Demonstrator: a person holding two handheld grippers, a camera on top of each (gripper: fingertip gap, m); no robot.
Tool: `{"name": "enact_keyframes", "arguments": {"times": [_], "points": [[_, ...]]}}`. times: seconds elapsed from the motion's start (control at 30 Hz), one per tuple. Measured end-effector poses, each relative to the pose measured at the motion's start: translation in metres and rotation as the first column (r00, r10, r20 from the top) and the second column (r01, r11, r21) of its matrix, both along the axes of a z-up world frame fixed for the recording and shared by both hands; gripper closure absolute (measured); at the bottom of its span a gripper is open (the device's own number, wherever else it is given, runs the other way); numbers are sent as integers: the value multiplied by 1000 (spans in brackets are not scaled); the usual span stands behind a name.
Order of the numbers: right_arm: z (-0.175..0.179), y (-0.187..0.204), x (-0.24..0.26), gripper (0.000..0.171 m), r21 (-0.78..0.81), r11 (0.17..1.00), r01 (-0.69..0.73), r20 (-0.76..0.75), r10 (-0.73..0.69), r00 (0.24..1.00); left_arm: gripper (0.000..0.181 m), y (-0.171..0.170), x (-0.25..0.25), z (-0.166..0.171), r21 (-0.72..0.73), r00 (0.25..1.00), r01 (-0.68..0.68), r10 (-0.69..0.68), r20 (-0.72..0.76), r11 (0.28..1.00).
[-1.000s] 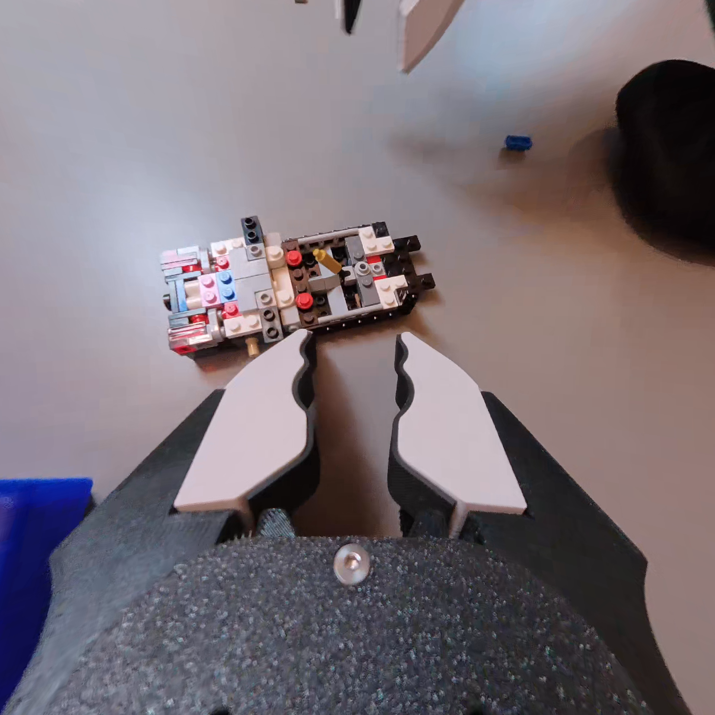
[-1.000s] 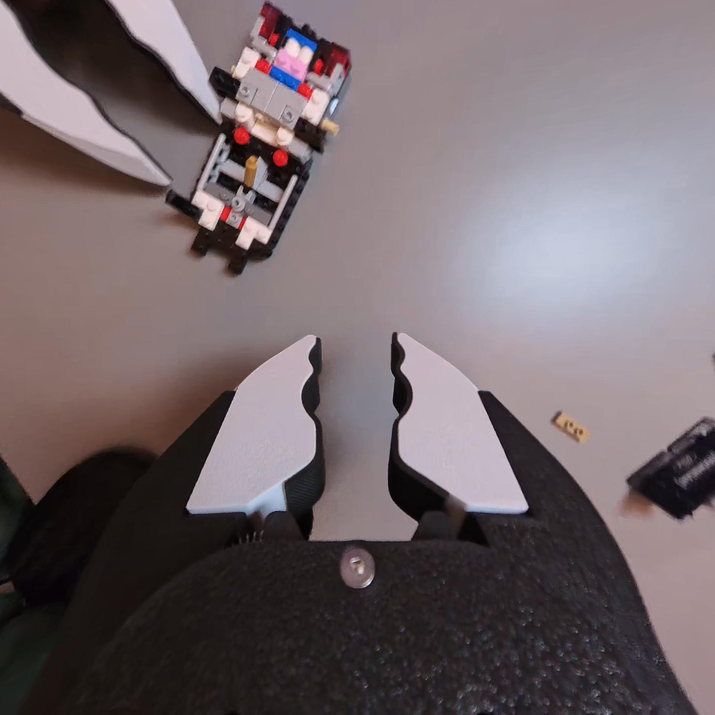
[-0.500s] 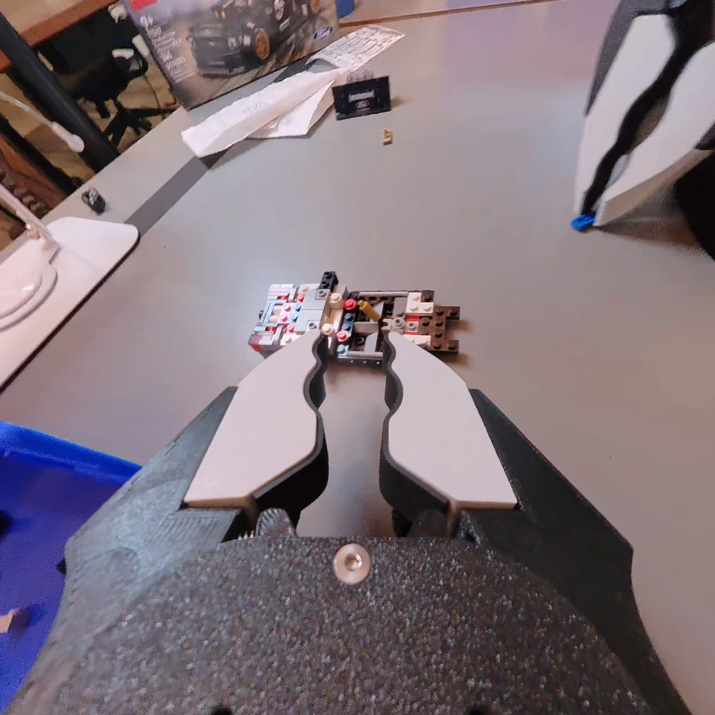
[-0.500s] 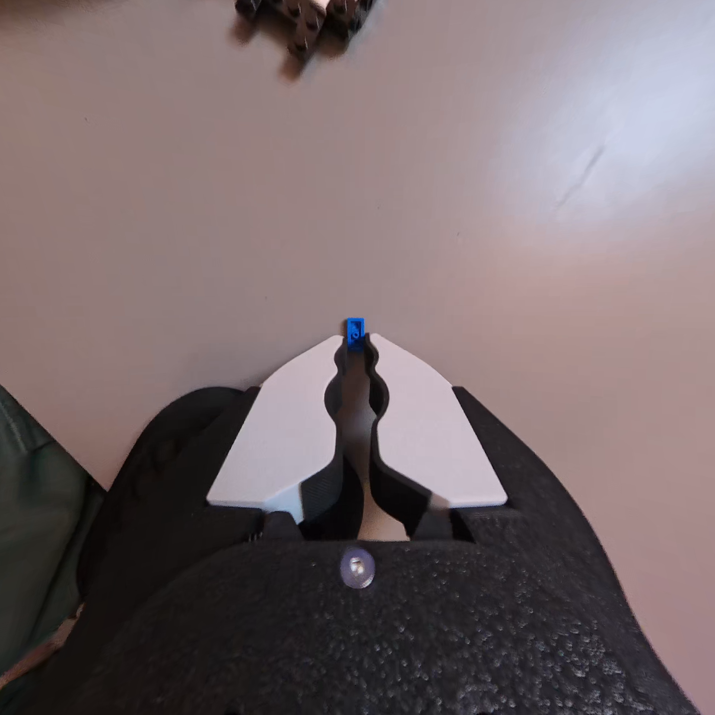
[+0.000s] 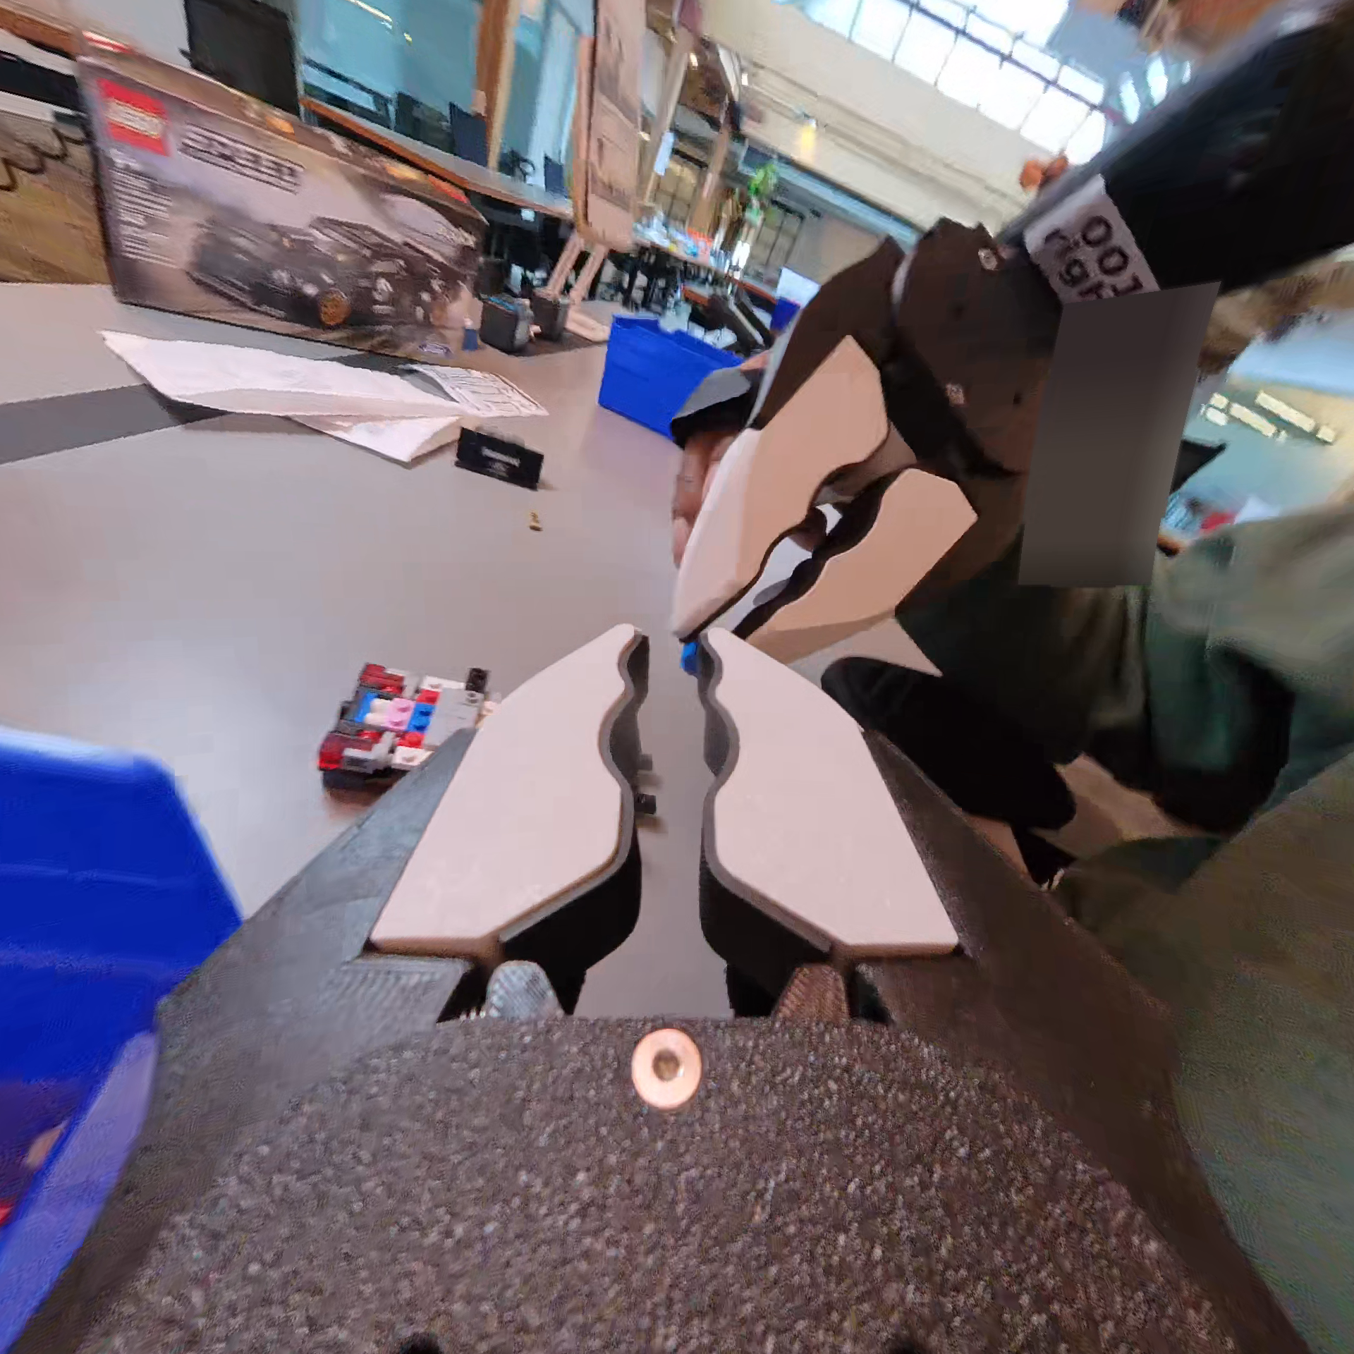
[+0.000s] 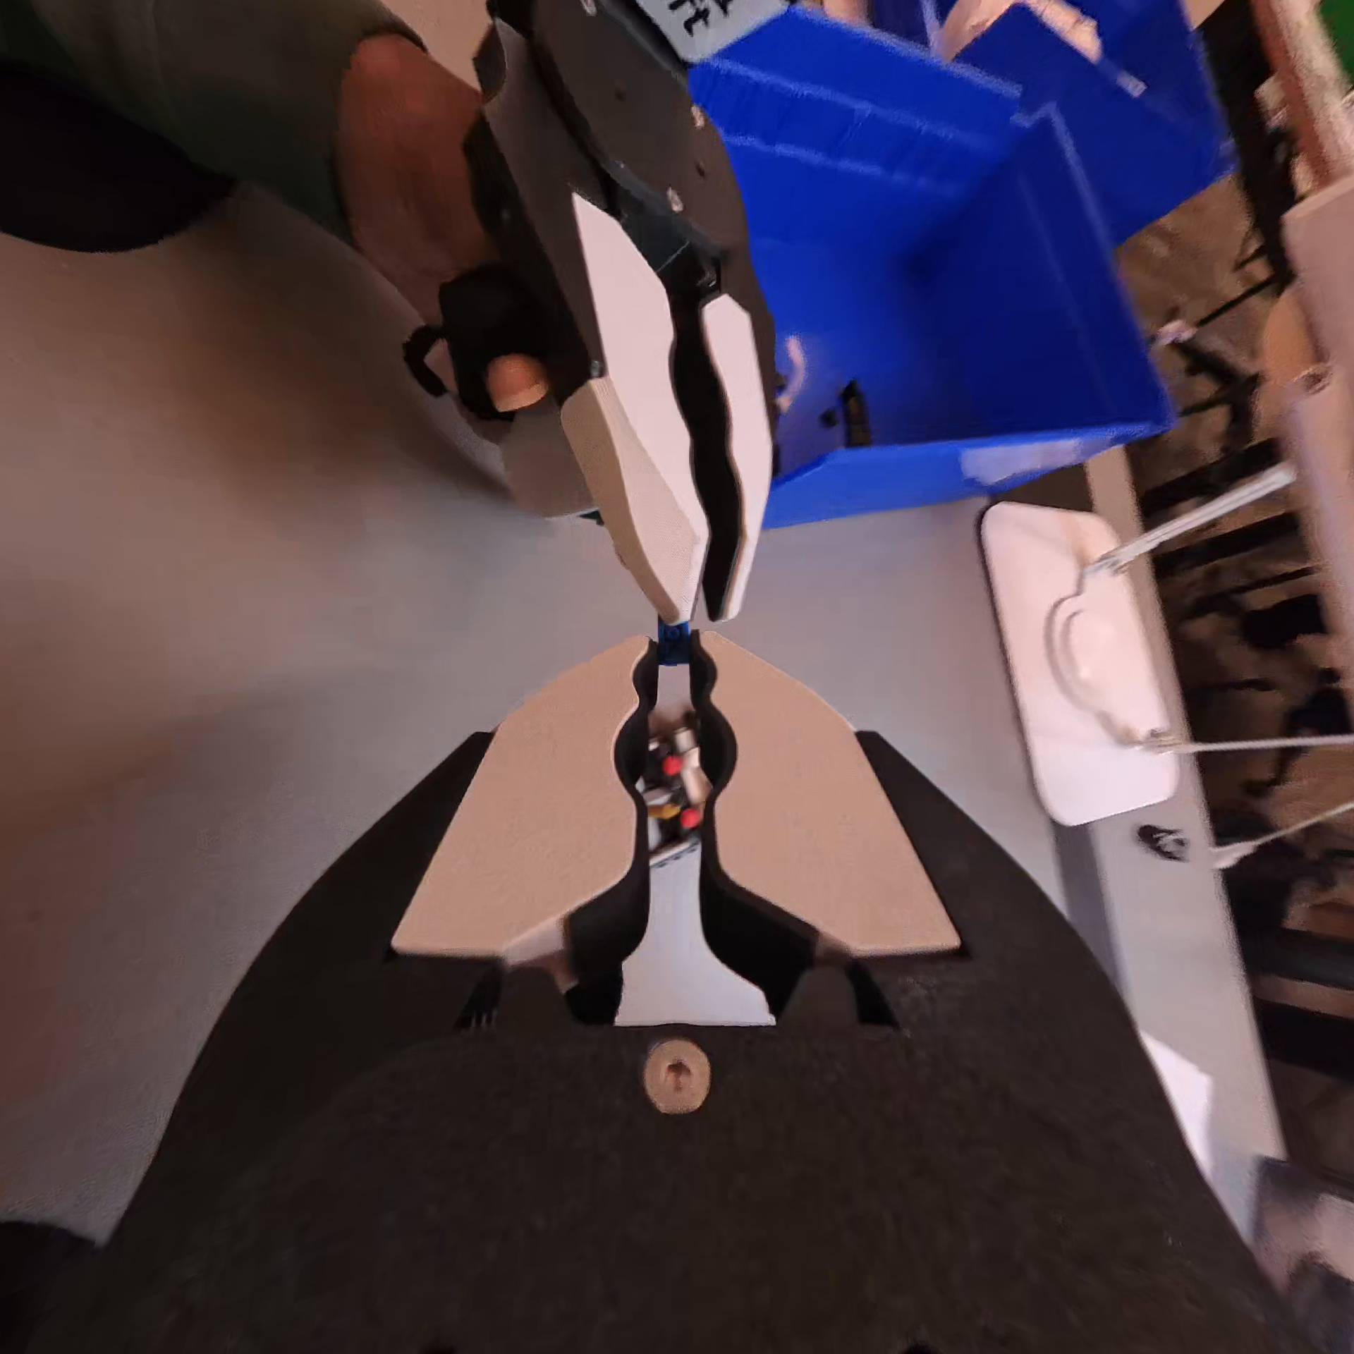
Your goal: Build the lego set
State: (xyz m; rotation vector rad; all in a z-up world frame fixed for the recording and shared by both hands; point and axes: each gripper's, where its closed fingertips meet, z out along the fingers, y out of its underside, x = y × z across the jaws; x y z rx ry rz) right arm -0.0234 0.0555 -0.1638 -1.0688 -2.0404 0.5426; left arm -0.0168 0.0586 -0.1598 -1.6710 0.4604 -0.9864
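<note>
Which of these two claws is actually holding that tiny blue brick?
The right gripper: the blue brick is pinched between its fingertips. The left gripper only hovers just beyond it, jaws slightly apart, empty.

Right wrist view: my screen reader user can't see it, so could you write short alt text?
The right gripper pinches a small blue brick at its fingertips, tip to tip with the nearly shut left gripper coming from above. Below lie a grey table and a partly hidden brick model; blue bins stand behind.

grey table [image 5: 220, 557]: near blue bin [image 5: 80, 916] at its left edge, toy box [image 5: 264, 249] at the far side, white paper sheets [image 5: 308, 388] and black plaque [image 5: 500, 459] before the box
</note>
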Motion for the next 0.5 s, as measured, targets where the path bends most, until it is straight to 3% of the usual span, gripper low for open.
{"name": "enact_keyframes", "arguments": {"times": [0.07,0.5], "points": [[12,1,-11,164,46,999,-11,-32,13,999,176,1,-10,9,-6,998,-5,6,57,1000],[24,7,-29,164,199,980,12,-229,35,973,174,7,-29,19,-126,975,22,7,223,992]]}}
